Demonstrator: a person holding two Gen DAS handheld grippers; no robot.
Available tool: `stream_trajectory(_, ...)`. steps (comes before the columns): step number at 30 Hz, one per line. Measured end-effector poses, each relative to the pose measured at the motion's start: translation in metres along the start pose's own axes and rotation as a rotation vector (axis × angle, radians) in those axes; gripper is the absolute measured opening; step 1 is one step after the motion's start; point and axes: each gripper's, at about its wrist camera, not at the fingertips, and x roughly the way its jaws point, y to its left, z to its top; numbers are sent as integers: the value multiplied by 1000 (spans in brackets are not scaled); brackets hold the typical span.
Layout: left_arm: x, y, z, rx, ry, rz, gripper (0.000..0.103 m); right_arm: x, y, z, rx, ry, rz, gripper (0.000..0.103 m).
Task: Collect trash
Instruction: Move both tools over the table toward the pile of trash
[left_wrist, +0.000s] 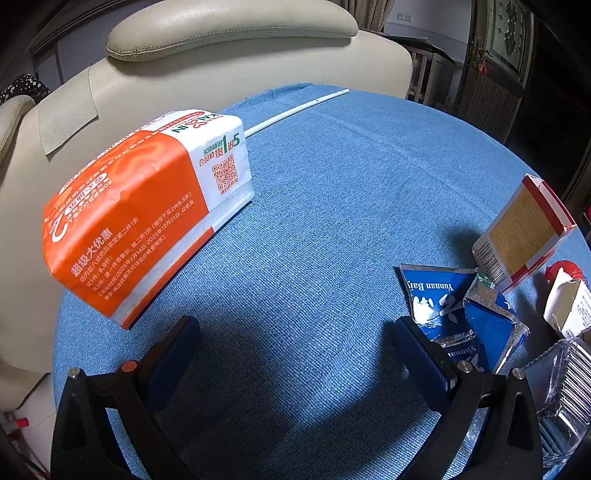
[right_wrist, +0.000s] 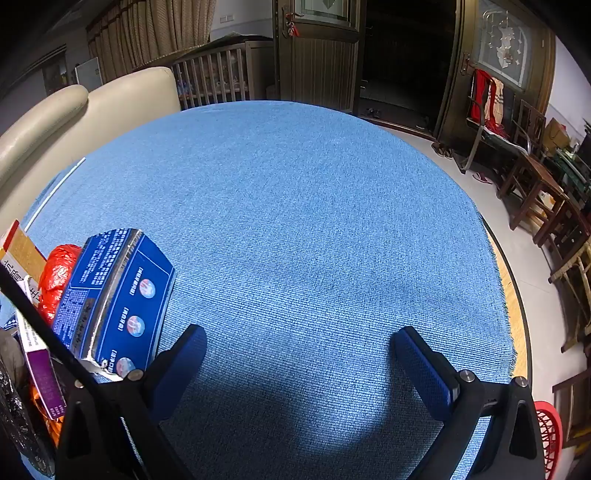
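Torn blue wrapper crumpled, foil lining showing.

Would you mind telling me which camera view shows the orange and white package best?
The left wrist view shows it best: the orange and white package lies whole on the blue tablecloth, left of and beyond the open left gripper, printing readable. The right wrist view does not show it at all, only other litter at its left edge.
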Motion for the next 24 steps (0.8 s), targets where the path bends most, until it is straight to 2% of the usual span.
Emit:
stream_trajectory(10, 0, 0, 0, 1, -1, -2, 103, -1, -2, 0, 1, 1, -3, 103)
stream_trajectory(13, -5, -1, -5, 39, 0, -29, 103, -9, -10, -1, -4, 42, -4, 103)
stream_trajectory(14, -10, -1, -8, 46, -3, -28, 103, -14, -12, 0, 8, 24, -5, 103)
stream_trajectory(19, -54, 2, -27, 57, -65, -56, 103, -77, -27, -6, -12, -87, 2, 103)
stream_trajectory(24, -105, 2, -41, 57, -124, -109, 103, -139, -26, -32, -76, -178, 62, 103)
